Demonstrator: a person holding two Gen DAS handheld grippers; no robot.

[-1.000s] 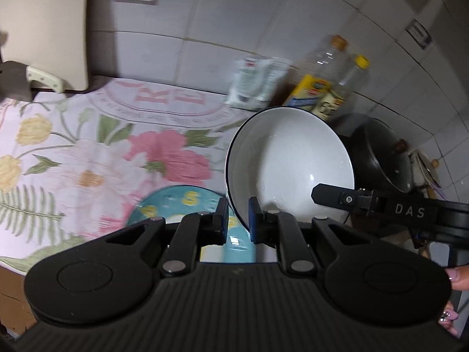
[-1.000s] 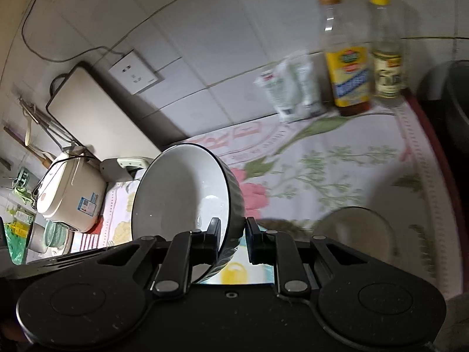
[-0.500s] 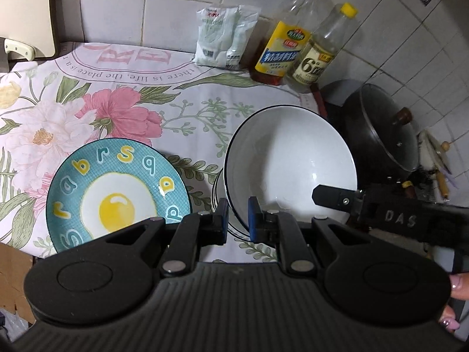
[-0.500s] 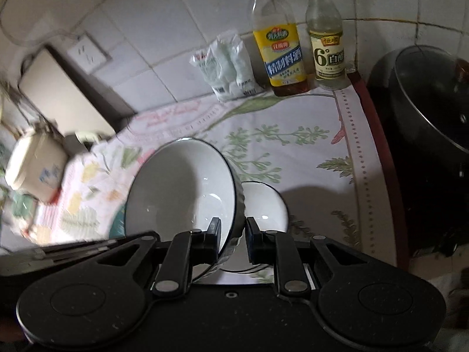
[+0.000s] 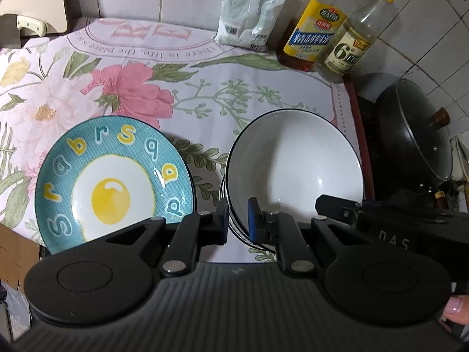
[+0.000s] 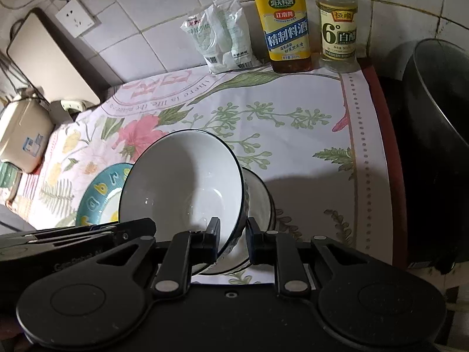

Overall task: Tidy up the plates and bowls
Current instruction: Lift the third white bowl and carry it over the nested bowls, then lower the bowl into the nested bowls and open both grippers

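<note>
A large white bowl [image 6: 187, 187] with a dark rim is sitting tilted over a smaller white bowl [image 6: 261, 205] on the floral tablecloth [image 5: 205, 94], its lower edge resting inside or against the smaller one (which exactly, the right wrist view is not making clear). The right gripper [image 6: 233, 234] is pinching the large bowl's near wall, one finger inside the rim and the other outside. The left gripper [image 5: 237, 220] is also straddling the rim of the large bowl, its fingers narrow, one blue pad [image 5: 252, 217] lying inside the bowl and the other finger outside; whether the pads are pressing the wall I cannot tell. Just to the left of the large bowl, a teal plate [image 5: 112, 182] painted with a fried egg and letters is lying flat on the cloth, close but apart. Beyond the large bowl, against the tiled wall, a white packet [image 6: 222, 38], a yellow-labelled bottle [image 6: 285, 26] and a clear bottle marked 6° [image 6: 338, 26] are standing in a row. To the right of the large bowl, off the cloth, a dark lidded wok [image 5: 416, 135] is sitting.
</note>
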